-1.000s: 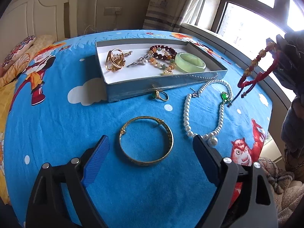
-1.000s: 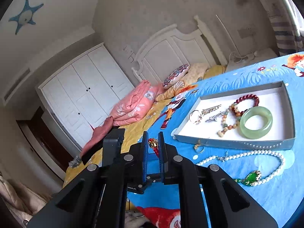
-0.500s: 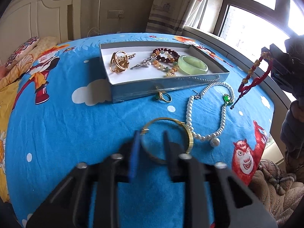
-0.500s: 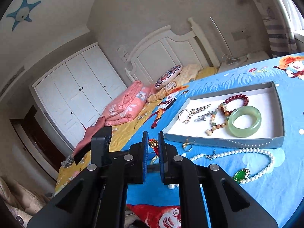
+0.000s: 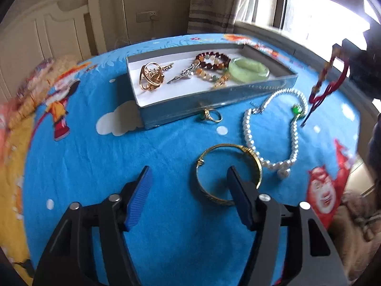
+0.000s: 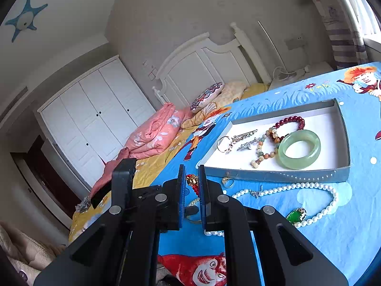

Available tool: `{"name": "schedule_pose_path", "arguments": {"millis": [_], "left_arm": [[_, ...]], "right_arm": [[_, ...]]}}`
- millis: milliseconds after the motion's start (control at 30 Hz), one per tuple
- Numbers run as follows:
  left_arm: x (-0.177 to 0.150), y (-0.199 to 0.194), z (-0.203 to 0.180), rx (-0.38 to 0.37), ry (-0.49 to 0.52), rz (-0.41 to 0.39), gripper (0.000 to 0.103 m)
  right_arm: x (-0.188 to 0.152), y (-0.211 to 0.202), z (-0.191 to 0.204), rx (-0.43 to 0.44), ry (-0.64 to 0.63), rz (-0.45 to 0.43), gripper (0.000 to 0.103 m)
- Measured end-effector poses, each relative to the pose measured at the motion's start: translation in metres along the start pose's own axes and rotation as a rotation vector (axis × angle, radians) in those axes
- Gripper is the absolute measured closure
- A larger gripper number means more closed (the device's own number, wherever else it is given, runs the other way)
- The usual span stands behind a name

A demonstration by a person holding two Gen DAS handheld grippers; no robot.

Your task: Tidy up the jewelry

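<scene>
Right now the left gripper (image 5: 189, 181) is angling steeply down at the bed (image 5: 95, 171) with its jaws opening and nothing pressed between them, the gold bangle (image 5: 229, 170) lying flat around the right-hand jaw tip rather than between the two. Ideally the jaws should be straddling one side of the hoop before closing. Meanwhile the right gripper (image 6: 191, 190) is pointing nearly level, jaws together on the red beaded cord (image 6: 193, 183), beside the tray (image 6: 285, 175).

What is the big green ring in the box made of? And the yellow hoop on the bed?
The green ring looks like jade or glass: milky, slightly see-through, smooth and glossy. The yellow hoop looks like gold-coloured metal: thin, shiny, with a bright glint on its rim. Real gold or plating cannot be told.
</scene>
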State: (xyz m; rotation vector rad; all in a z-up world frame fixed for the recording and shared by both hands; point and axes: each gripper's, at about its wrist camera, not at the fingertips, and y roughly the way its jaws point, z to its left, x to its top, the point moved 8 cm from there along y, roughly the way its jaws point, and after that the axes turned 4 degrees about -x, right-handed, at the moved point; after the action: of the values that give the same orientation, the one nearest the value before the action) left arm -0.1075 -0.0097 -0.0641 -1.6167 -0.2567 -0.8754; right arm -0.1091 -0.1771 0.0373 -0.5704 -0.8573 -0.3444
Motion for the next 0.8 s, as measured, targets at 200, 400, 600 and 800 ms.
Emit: {"name": "schedule_pose_path", "arguments": {"millis": [200,400,600,800], "left_arm": [[0.004,-0.003,-0.015,0.025,0.078,0.047,0.101],[0.011,-0.011,-0.018,0.049,0.084,0.023,0.101],[0.029,-0.021,-0.014,0.085,0.096,0.002,0.101],[0.049,-0.025,-0.010,0.109,0.107,-0.019,0.101]], "right_arm": [[0.001,-0.004,0.003,-0.003,-0.015,-0.011,0.092],[0.005,-0.009,0.001,0.000,-0.012,-0.032,0.092],[0.009,-0.014,-0.001,0.001,-0.008,-0.052,0.092],[0.018,-0.016,-0.006,-0.014,-0.009,-0.068,0.092]]}}
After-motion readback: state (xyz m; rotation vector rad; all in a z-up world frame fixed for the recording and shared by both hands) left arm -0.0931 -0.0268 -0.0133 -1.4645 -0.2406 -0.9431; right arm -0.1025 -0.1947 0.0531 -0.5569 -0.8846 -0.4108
